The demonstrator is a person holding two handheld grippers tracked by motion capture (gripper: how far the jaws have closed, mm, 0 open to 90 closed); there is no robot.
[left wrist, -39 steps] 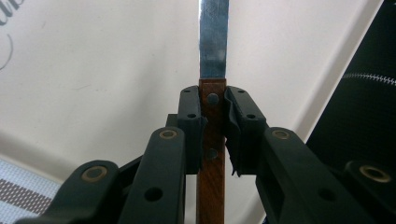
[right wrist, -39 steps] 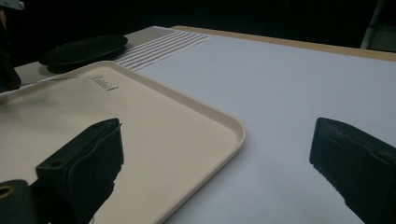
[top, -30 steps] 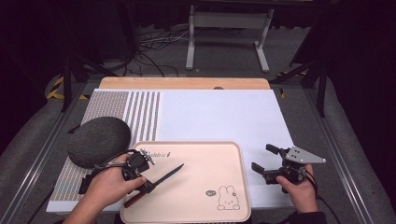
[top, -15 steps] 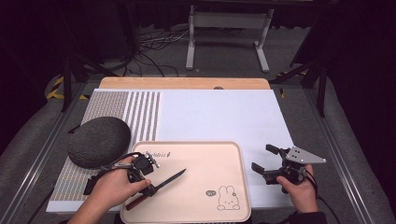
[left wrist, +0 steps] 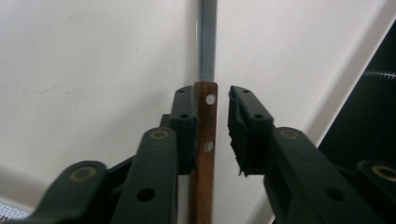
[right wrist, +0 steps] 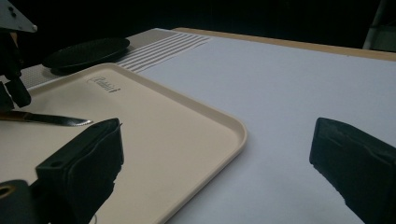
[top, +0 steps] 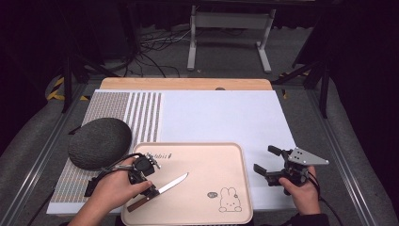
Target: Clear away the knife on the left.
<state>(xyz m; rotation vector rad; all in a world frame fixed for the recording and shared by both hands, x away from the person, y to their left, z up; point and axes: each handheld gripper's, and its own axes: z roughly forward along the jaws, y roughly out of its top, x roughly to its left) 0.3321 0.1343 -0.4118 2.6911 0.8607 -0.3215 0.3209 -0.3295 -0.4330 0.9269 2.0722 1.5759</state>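
A knife with a wooden handle and steel blade lies on the beige tray, its tip pointing toward the back right. My left gripper straddles the handle at the tray's front left. In the left gripper view the handle rests against one jaw with a gap to the other. The jaws of this gripper have just been opening and no longer clamp the handle. My right gripper rests on the white mat to the right of the tray, open and empty, also seen as my right gripper.
A dark grey domed object sits left of the tray on the striped part of the mat. The white mat stretches behind the tray. A metal stand is beyond the table's wooden back edge.
The knife has sunk from a slight lift to lie on the tray. The left hand has eased a little toward the front. The right gripper has not moved.
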